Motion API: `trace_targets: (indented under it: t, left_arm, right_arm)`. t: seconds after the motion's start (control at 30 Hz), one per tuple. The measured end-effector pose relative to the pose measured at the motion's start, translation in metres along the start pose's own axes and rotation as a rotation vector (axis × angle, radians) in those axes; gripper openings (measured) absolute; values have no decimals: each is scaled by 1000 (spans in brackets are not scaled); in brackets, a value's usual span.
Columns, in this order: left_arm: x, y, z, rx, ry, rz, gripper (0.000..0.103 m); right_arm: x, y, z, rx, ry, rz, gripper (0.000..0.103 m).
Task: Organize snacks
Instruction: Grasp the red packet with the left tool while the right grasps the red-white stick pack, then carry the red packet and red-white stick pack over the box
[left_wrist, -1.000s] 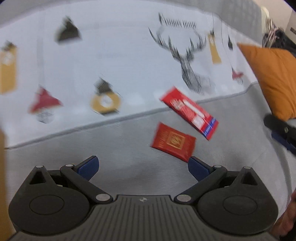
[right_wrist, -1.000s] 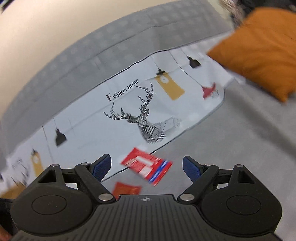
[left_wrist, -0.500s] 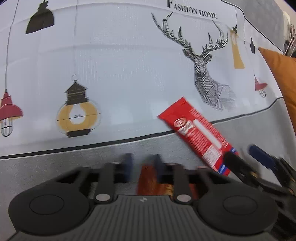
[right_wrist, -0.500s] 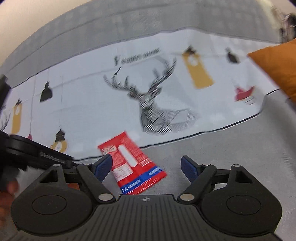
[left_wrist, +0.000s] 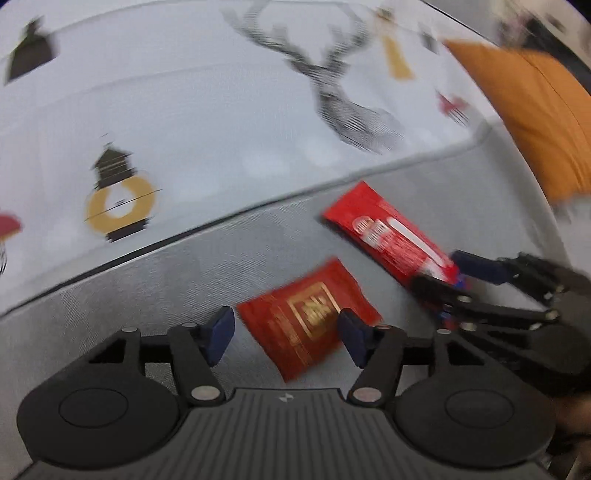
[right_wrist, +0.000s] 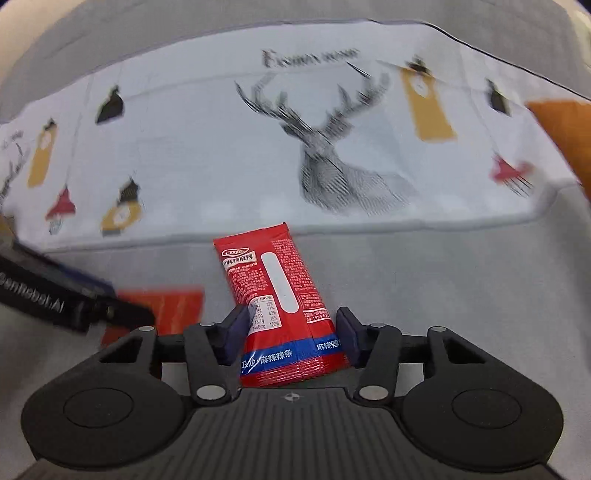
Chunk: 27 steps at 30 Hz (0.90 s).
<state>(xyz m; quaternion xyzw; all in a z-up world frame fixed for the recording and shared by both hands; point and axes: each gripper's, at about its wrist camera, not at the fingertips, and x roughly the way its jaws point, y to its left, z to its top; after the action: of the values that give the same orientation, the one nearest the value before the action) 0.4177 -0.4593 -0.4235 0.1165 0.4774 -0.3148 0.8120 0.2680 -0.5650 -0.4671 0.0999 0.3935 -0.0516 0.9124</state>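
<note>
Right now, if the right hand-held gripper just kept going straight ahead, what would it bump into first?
The long red snack packet: it already lies between the right hand-held gripper's open fingers. Beyond it comes the deer-print cloth, though depth is unclear.

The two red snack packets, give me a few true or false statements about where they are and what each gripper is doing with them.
1. The long red packet lies between the right gripper fingers. True.
2. The square red packet sits on the orange cushion. False: it lies on the grey fabric; the orange cushion is apart, at the right.
3. The left gripper is shut tight. False: its fingers stand apart, either side of the square packet.
4. A deer print lies beyond the long packet. True.
</note>
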Motion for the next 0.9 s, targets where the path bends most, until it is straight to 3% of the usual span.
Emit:
trace_targets:
  t: [0.1,0.2,0.27,0.3,0.37,0.4,0.43,0.47,0.53,0.6,0.63,0.77,0.9]
  left_arm:
    - [-3,-14,-12,182,-17,4,70]
    - [1,-31,-22,411,-78,46,75]
    - [7,-36,-23,503,-122,42,78]
    - [11,-35,-19,496,-111,16,75]
    - [15,-27,-5,416,-41,-69,50]
    - [15,-26,0,381,-17,-70,43]
    - [13,-26,2,367,-3,-49,24]
    - [11,-28,2,363,6,-29,13]
    - [7,-27,-1,335,34,4,11]
    - [2,-28,-4,291,65,36,9]
    - [-2,-28,-7,267,80,54,9]
    - [-30,-19,-16,140,109,53,9]
    - [-68,-17,-28,105,85,44,9]
  right_arm:
    - [-29,2,-21,60,81,-29,55]
    - [-44,17,-41,-14,87,-65,65]
    - [-43,18,-44,-43,52,-61,86]
    - [-41,17,-44,-37,36,-47,89]
    - [-29,9,-46,-22,20,-32,94]
    - [-26,7,-48,-33,-5,-46,97]
    - [-23,5,-48,-28,-15,-45,99]
    - [-21,3,-46,-13,-25,-41,99]
    - [-17,3,-40,-18,-26,-41,92]
    - [-21,6,-32,-12,-30,-37,54]
    - [-23,8,-29,3,-20,-44,47]
    - [-35,24,-25,1,22,-34,44]
    - [-65,39,-22,70,-4,-40,43]
